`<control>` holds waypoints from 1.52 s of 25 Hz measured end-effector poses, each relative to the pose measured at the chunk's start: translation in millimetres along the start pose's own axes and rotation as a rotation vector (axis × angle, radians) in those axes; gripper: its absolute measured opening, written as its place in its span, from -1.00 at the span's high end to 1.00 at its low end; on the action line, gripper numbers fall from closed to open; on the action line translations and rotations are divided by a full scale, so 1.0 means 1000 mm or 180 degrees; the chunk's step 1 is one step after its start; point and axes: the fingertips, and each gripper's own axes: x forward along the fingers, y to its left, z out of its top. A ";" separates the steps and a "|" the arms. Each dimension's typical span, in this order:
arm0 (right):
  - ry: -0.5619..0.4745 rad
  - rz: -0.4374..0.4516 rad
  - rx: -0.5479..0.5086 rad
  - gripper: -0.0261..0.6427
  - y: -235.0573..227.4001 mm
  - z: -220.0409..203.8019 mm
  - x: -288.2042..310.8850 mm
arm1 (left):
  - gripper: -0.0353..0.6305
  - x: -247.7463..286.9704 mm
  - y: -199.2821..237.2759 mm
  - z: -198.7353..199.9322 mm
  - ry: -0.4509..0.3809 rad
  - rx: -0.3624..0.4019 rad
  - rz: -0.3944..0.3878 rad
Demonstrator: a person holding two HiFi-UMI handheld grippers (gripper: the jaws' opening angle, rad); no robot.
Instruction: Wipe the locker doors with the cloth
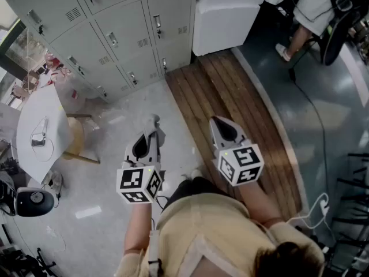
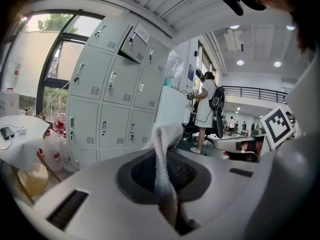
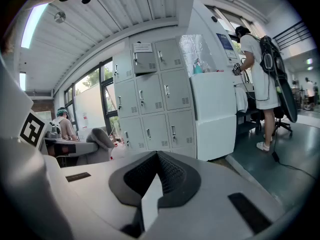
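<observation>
A bank of grey locker doors [image 1: 115, 33] stands ahead of me, past the pale floor; in the left gripper view the locker doors [image 2: 112, 101] fill the left half, and one upper door [image 2: 134, 40] hangs ajar. My left gripper [image 1: 154, 126] is shut on a grey waffle-weave cloth [image 2: 165, 154], which sticks up between the jaws and out past the tips. My right gripper [image 1: 218, 121] is held level beside it, over the wooden strip, shut with nothing in it. Both are well short of the lockers [image 3: 155, 99].
A white cabinet [image 1: 228, 16] stands right of the lockers. Wooden planking [image 1: 230, 103] runs diagonally beside the dark floor. At the left stands a round white table [image 1: 37, 134] with a stool [image 1: 78, 140] beside it. A person [image 1: 314, 10] stands far right by a chair; a cable [image 1: 320, 126] trails across the floor.
</observation>
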 end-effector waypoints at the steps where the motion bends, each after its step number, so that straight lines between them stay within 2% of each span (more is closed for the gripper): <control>1: 0.0003 -0.0020 0.0009 0.92 0.003 -0.001 0.000 | 0.85 -0.002 0.003 -0.001 0.0009 0.0005 -0.0013; 15: 0.0086 -0.0301 0.0004 0.92 0.017 -0.021 -0.004 | 0.85 -0.007 0.015 -0.009 0.0088 0.0118 -0.0312; 23: 0.0102 -0.0367 0.0128 0.92 -0.005 -0.020 0.003 | 0.85 0.018 0.003 -0.007 0.0135 0.0097 -0.0412; 30: 0.0105 -0.0267 0.0056 0.92 -0.045 -0.001 0.033 | 0.85 0.069 -0.005 0.013 0.0054 0.0058 -0.0250; 38: 0.0124 -0.0064 -0.0024 0.92 -0.130 0.046 0.051 | 0.85 0.133 -0.056 0.046 0.0025 -0.0051 -0.0019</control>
